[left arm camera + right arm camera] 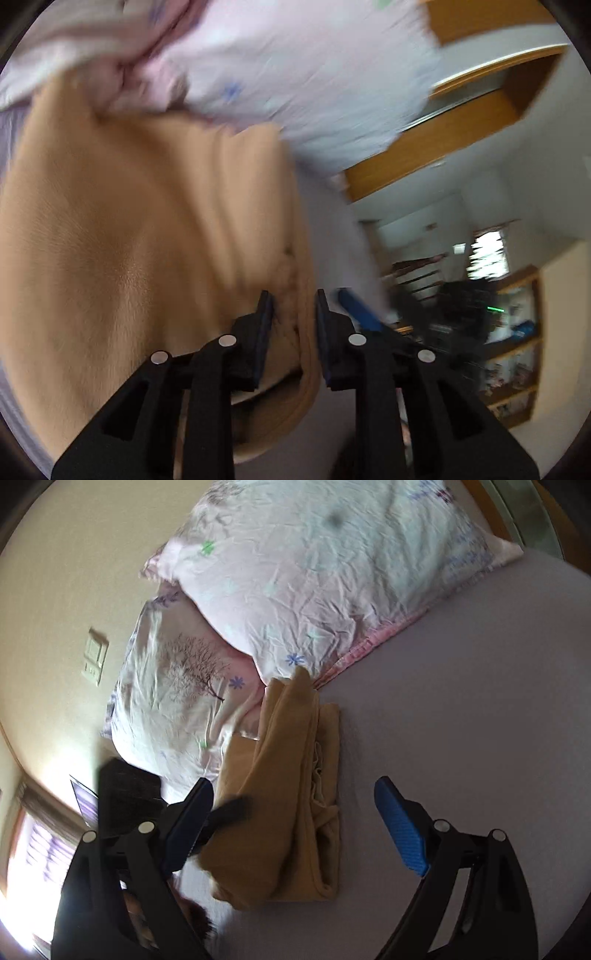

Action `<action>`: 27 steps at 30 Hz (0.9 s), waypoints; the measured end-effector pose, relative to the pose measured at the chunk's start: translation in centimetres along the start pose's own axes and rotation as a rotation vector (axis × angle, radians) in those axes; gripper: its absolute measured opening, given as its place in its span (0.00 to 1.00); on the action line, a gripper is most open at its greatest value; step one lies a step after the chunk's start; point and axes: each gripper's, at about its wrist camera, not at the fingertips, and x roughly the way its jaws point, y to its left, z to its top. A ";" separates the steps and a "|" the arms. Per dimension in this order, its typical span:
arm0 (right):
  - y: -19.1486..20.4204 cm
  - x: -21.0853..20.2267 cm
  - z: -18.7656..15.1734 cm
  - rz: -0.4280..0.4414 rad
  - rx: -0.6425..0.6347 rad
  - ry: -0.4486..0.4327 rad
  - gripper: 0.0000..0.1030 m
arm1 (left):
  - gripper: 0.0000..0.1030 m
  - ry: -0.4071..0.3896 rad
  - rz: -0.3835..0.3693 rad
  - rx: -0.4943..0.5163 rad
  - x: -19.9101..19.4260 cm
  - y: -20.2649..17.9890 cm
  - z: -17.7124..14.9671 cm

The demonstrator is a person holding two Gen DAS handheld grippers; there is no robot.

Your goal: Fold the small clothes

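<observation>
A tan garment [291, 797] lies partly folded on the pale lilac bed sheet [461, 701], its far end against the pillows. In the left wrist view the same tan garment [147, 240] fills the left half, blurred. My left gripper [293, 317] is shut on its edge, the cloth pinched between the blue pads. My right gripper [295, 805] hovers above the garment, jaws wide open and empty; its left finger [192, 819] is over the garment's left edge and its right finger [400, 834] is over bare sheet. The left gripper shows as a blurred dark shape [229, 812].
Two floral pink-white pillows [314, 572] lie at the head of the bed, also in the left wrist view [295, 74]. A wall with a switch panel [94, 657] is behind. Wooden door frames [443, 140] and shelves [513, 347] stand beyond the bed's edge.
</observation>
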 end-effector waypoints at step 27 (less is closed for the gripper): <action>-4.0 9.9 -0.3 0.168 0.239 0.326 0.33 | 0.49 -0.082 0.205 -0.199 -4.6 10.7 -0.7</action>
